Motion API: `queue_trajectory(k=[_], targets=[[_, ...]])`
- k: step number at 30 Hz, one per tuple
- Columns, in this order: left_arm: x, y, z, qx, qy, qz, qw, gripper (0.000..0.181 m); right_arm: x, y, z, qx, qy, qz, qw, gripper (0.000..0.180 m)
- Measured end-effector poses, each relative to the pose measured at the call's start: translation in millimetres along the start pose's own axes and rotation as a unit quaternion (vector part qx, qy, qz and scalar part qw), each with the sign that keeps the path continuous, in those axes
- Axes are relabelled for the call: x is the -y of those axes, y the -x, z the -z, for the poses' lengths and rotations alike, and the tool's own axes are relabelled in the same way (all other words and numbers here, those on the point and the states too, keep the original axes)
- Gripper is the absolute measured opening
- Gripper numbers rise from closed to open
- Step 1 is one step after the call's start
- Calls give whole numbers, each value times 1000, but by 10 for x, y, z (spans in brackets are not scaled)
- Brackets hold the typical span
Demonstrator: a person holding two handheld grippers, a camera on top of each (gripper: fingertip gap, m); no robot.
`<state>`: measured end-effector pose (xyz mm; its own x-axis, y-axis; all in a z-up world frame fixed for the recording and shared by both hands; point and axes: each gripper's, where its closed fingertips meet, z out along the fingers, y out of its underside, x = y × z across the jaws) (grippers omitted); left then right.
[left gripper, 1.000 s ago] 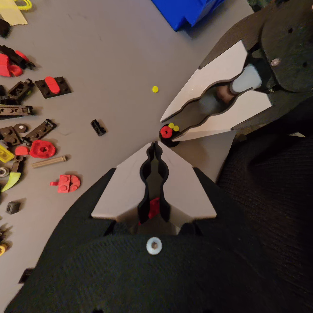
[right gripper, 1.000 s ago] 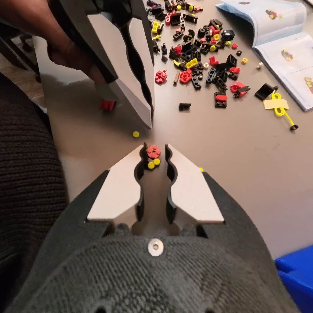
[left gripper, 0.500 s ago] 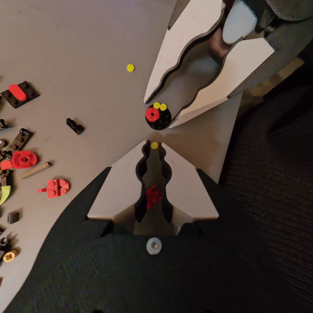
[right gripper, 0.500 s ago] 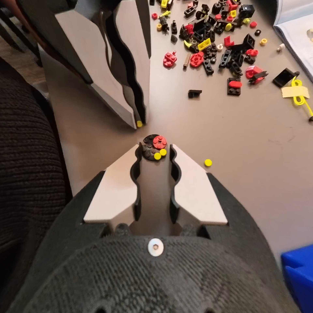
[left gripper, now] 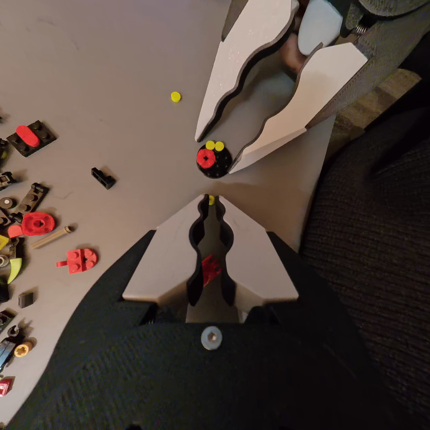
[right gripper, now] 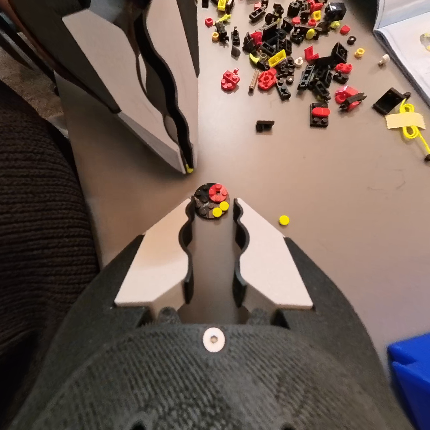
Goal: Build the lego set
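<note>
A black round plate (right gripper: 203,206) lies on the grey table, carrying a red round piece (right gripper: 217,192) and two yellow round tiles (right gripper: 220,209). My right gripper (right gripper: 213,203) is open, with the plate between its fingertips; its left finger is at the plate's rim. My left gripper (left gripper: 211,199) is shut on a small yellow round tile (left gripper: 211,200), just short of the plate (left gripper: 217,168). The right wrist view shows the left gripper (right gripper: 189,169) up left of the plate. Another yellow tile (right gripper: 284,220) lies loose nearby. A red piece (left gripper: 210,267) shows between the left fingers.
A pile of loose red, black and yellow pieces (right gripper: 290,65) lies farther off, at the left in the left wrist view (left gripper: 28,221). An instruction booklet (right gripper: 404,53) and a blue bin (right gripper: 411,377) lie to the right. Dark knitted cloth (left gripper: 372,232) borders the table edge. My two grippers' fingertips are within a few centimetres of each other.
My right gripper has opened wider and let go of the black plate. My left gripper has closed on a yellow tile and drawn back a little from the plate.
</note>
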<state>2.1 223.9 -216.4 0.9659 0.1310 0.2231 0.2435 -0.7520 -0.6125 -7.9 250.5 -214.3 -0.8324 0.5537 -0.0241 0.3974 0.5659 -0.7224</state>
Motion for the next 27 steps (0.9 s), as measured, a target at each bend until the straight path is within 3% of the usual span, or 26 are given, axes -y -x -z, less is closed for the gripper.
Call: queue_trajectory(k=[19,27], targets=[[-24,3,-8,5,8,-5,1000,6,-3,4,-5,4,-1,-6,1000,32],[176,-10,11,-5,-51,15,999,5,16,58,-35,20,-4,-17,1000,29]])
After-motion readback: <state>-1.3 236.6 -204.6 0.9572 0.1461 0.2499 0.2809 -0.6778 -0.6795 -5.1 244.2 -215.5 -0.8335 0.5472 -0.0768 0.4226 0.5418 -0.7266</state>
